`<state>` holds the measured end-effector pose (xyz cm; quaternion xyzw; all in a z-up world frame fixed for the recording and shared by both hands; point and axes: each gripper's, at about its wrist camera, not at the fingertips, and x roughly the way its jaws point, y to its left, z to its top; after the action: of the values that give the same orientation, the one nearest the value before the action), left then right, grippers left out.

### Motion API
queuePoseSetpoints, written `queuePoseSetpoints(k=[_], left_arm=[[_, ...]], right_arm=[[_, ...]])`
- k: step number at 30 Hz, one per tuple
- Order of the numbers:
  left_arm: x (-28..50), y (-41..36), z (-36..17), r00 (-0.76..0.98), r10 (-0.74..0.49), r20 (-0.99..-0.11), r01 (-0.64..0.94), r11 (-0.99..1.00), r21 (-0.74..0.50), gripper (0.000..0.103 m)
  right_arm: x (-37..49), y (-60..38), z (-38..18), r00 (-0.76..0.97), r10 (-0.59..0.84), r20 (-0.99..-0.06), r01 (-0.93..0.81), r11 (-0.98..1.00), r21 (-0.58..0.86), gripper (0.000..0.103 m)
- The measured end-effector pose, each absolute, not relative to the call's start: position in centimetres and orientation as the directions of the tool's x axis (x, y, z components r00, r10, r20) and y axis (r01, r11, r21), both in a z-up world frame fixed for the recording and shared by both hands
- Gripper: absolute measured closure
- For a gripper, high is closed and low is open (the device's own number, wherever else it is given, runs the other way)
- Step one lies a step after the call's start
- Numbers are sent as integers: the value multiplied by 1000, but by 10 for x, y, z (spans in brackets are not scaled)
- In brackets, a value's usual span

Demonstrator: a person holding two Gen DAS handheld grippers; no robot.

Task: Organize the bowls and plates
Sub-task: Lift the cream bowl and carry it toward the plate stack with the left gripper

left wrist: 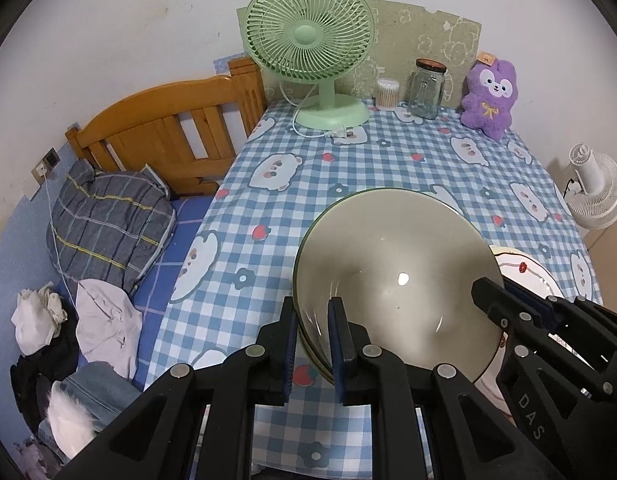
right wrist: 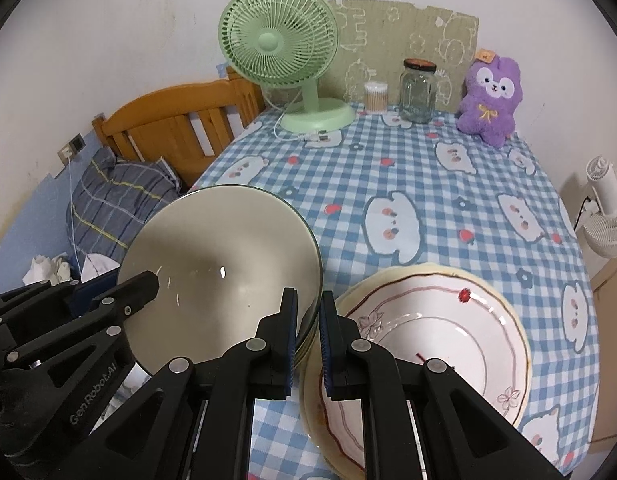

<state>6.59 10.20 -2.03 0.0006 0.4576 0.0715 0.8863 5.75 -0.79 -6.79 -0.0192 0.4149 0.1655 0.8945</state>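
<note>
A table under a blue-and-white checked cloth [right wrist: 428, 176] printed with bears and strawberries. Along its far edge stand a pale green desk fan [right wrist: 304, 76], a small tub of cotton swabs [right wrist: 375, 97], a clear glass jar [right wrist: 418, 92] and a purple plush toy [right wrist: 490, 100]. Near the right front edge lies a white floral-patterned plate [right wrist: 448, 336]

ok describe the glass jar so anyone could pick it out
Look along the far edge of the checked tablecloth, against the wall. The glass jar stands between the cotton swab tub and purple plush; it alone is clear, with a dark lid.
</note>
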Motion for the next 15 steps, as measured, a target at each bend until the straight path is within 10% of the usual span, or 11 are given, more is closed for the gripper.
queuePoseSetpoints(k=[15], left_arm=[[71, 110, -47, 540, 106, -835, -114, 992, 52, 91]], right_arm=[[62, -1, -86, 578, 263, -773, -306, 948, 93, 91]])
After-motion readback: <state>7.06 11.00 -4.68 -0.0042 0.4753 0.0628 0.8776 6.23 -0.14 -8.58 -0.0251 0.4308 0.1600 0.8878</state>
